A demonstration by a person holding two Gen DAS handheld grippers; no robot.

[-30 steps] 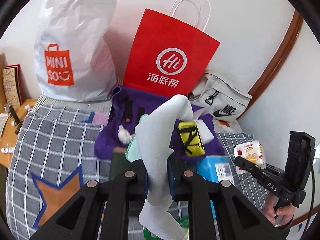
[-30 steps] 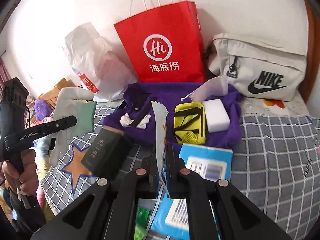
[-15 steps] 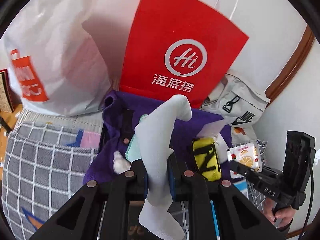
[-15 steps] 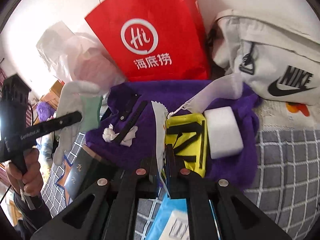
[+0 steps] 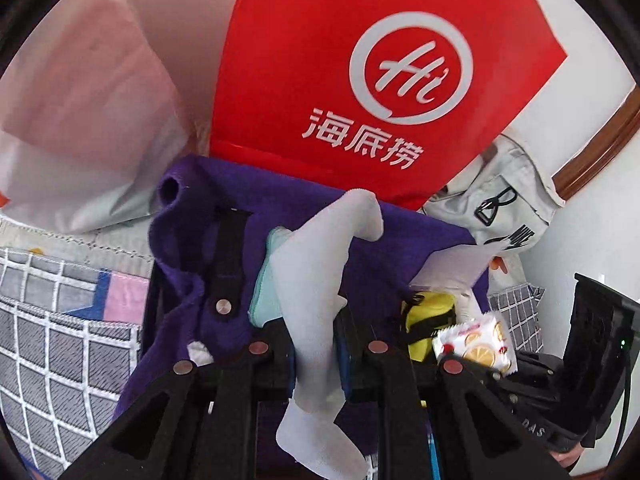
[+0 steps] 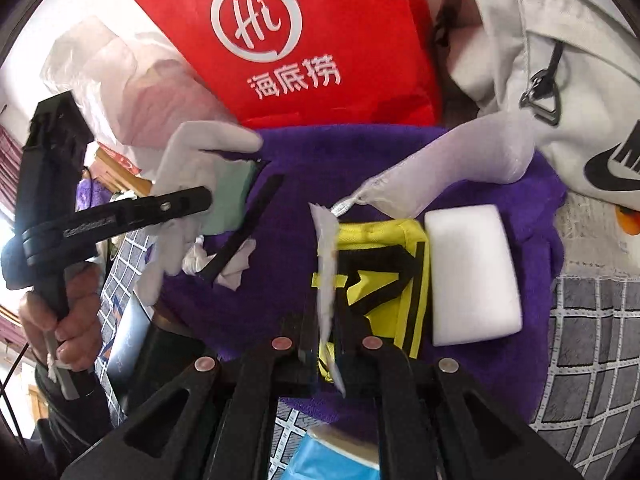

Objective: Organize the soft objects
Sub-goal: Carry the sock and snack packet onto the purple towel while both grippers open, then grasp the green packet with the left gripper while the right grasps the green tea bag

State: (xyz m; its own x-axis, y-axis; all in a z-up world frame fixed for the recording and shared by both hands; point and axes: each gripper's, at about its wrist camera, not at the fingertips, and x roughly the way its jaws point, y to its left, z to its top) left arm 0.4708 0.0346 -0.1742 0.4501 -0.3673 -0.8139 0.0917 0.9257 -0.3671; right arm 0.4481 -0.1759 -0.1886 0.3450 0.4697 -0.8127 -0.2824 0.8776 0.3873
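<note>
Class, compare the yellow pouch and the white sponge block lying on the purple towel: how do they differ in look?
The yellow pouch is bright yellow crossed by black straps; the white sponge block is plain white and unmarked. The pouch looks flat and fabric-like; the block is thicker with rounded corners. Both lie side by side on the purple towel.

A red paper bag (image 5: 360, 80) stands against the wall. A grey Nike bag (image 6: 560, 80) leans beside it. A white plastic bag (image 5: 80, 120) sits opposite.
</note>
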